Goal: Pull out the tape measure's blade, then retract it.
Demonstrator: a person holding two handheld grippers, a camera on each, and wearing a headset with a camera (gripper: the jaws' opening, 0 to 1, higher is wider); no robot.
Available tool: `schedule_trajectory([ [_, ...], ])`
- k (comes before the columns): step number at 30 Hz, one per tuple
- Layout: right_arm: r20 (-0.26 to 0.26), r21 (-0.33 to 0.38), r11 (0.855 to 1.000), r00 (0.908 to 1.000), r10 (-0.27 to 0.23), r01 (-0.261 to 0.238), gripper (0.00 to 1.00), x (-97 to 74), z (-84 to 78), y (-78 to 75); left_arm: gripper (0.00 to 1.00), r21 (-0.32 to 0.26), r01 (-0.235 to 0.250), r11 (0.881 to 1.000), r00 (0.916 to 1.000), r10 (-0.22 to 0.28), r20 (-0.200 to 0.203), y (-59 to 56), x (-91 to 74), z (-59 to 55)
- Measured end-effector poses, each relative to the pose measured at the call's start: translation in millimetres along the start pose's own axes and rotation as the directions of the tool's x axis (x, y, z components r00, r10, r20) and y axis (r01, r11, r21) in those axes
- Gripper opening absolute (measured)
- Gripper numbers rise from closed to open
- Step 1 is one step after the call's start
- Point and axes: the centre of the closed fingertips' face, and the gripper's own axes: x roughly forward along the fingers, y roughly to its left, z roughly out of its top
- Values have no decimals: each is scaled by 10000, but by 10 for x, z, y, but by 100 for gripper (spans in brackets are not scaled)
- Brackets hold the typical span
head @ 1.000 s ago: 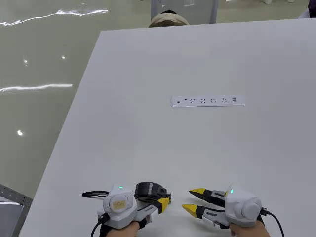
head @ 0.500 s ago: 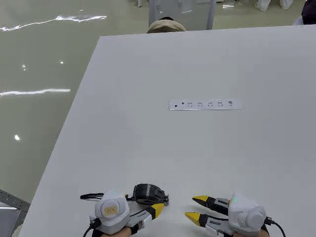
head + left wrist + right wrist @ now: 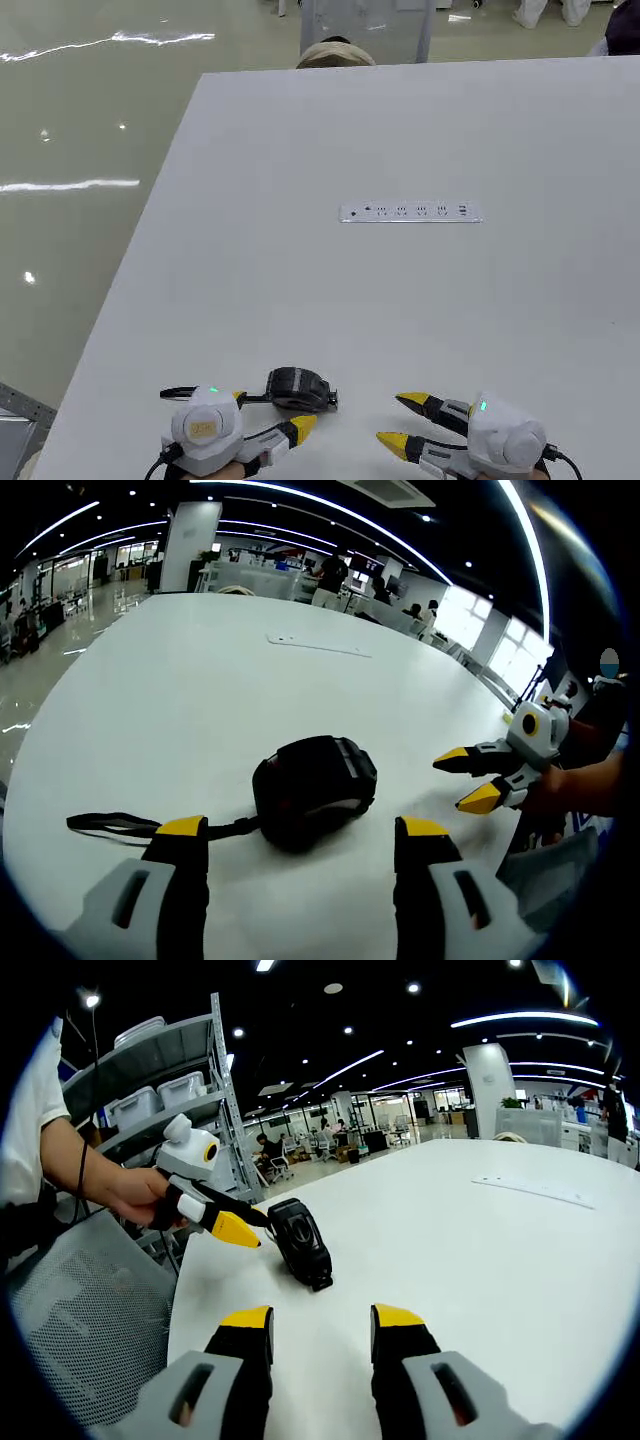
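Observation:
A black tape measure [image 3: 297,387] lies on the white table [image 3: 330,300] near its front edge, its blade fully in and its black wrist strap [image 3: 185,392] trailing left. My left gripper [image 3: 270,411] is open just behind it, the case [image 3: 315,785] lying slightly ahead of the yellow-tipped jaws and apart from them. My right gripper [image 3: 400,420] is open a short way to the right, pointing at the tape measure [image 3: 300,1238] with nothing between its fingers. The left gripper [image 3: 243,1226] shows beside the case in the right gripper view, and the right gripper [image 3: 463,780] shows in the left gripper view.
A white power strip [image 3: 411,213] lies mid-table. The table's left edge [image 3: 140,260] drops to a shiny floor. A chair back [image 3: 335,48] stands at the far edge. Metal shelving [image 3: 170,1090] and a grey mesh chair [image 3: 80,1300] are behind me.
The left gripper has drawn back toward me, off the tape measure, which stays lying on the table. The right gripper has hardly moved.

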Motion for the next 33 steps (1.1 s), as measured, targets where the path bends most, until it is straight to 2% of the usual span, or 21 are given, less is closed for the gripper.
schedule_trajectory([
  [11,-5,-25,9998,9998,-216,216,42,-108,17,39,74,120,346,9993,9993,-347,141,42,-102,-50],
  [14,74,6,9995,9994,-328,328,44,-140,26,25,74,480,453,9978,9990,-454,24,42,-121,-71],
  [19,120,25,9989,9989,-460,460,46,-192,67,42,74,753,568,9955,9984,-565,-55,51,-176,-94],
  [20,137,38,9988,9987,-484,483,47,-200,46,31,74,964,559,9938,9984,-550,-112,58,-188,-106],
  [26,147,119,9983,9982,-579,577,48,-257,35,37,74,1279,686,9894,9975,-658,-263,49,-226,-154],
  [33,222,207,9972,9971,-729,725,48,-314,56,27,74,1422,918,9856,9957,-891,-253,27,-277,-181],
])
